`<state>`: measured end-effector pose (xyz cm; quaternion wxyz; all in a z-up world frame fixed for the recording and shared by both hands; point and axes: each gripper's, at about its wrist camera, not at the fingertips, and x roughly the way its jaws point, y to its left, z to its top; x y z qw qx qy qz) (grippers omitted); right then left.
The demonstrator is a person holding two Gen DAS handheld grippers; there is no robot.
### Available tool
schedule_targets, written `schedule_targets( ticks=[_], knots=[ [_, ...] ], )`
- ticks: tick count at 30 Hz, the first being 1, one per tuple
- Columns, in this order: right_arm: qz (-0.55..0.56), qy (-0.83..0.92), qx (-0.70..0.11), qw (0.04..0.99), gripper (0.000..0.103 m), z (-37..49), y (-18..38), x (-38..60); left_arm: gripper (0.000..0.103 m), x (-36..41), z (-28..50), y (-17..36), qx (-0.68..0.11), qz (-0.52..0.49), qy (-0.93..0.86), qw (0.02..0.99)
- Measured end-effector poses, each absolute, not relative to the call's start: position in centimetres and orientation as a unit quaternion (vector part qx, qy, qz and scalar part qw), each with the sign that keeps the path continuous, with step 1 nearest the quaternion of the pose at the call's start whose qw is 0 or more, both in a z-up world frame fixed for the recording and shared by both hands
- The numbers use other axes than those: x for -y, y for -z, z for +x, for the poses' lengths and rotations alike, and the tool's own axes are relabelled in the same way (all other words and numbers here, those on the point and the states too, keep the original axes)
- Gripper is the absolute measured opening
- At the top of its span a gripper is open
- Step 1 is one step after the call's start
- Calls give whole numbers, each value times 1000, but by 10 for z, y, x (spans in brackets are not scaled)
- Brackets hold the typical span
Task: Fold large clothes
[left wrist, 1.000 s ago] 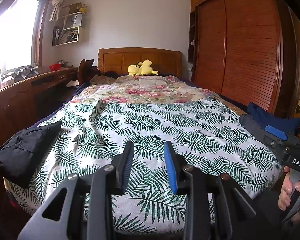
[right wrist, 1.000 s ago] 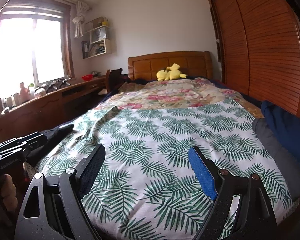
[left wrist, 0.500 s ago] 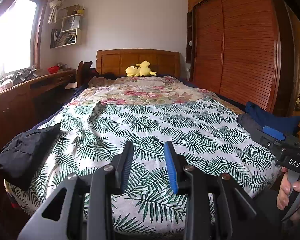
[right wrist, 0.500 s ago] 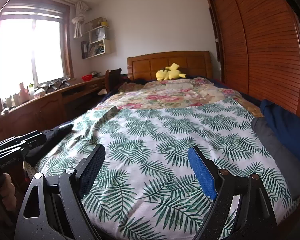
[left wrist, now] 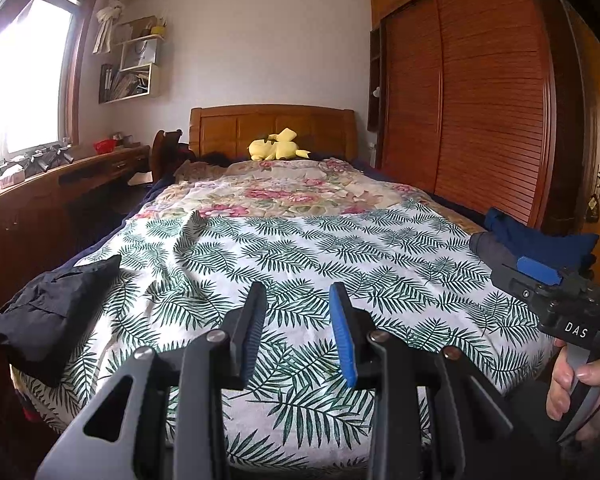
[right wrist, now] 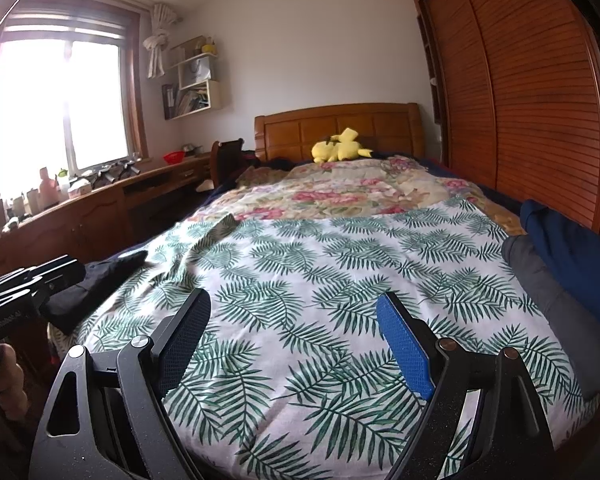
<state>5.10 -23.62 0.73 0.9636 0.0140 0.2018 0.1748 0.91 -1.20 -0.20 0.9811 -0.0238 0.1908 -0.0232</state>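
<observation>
**Clothes lie at the bed's edges, both grippers empty above the foot**

A black garment point(left wrist: 48, 320) lies bunched at the near left corner of the bed point(left wrist: 300, 248), partly hanging over the edge; the right wrist view shows it too, low on the left behind the other tool point(right wrist: 96, 288). On the opposite side, a grey garment point(right wrist: 556, 304) and a dark blue garment point(right wrist: 576, 256) lie together along the bed's right edge, the blue one on the wardrobe side and touching the grey one. The middle of the bed is covered by a white sheet with green fern leaves point(right wrist: 332, 280), slightly rumpled toward the left, and beyond it a floral quilt point(left wrist: 284, 188) runs up to the wooden headboard point(left wrist: 272, 128), where a yellow plush toy point(left wrist: 276, 148) lies.

The left gripper point(left wrist: 296, 332) hangs over the foot of the bed with its jaws at a narrow gap and nothing between them. The right gripper point(right wrist: 292, 340) hangs beside it, its jaws spread wide and also empty. The right hand point(left wrist: 580, 392) grasps its tool's handle at the edge of the left wrist view.

A wooden slatted wardrobe point(left wrist: 480, 112) stands right of the bed; a long bench point(right wrist: 120, 204) carrying small items runs under the window point(right wrist: 56, 100) on the left.
</observation>
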Motion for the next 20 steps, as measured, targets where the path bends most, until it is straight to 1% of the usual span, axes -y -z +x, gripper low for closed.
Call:
schedule_targets(
  ticks=[20],
  knots=[
    [18,-172,-196,965,87,49,-14,240,32,11,8,-1,-192,-26,18,981]
  ],
)
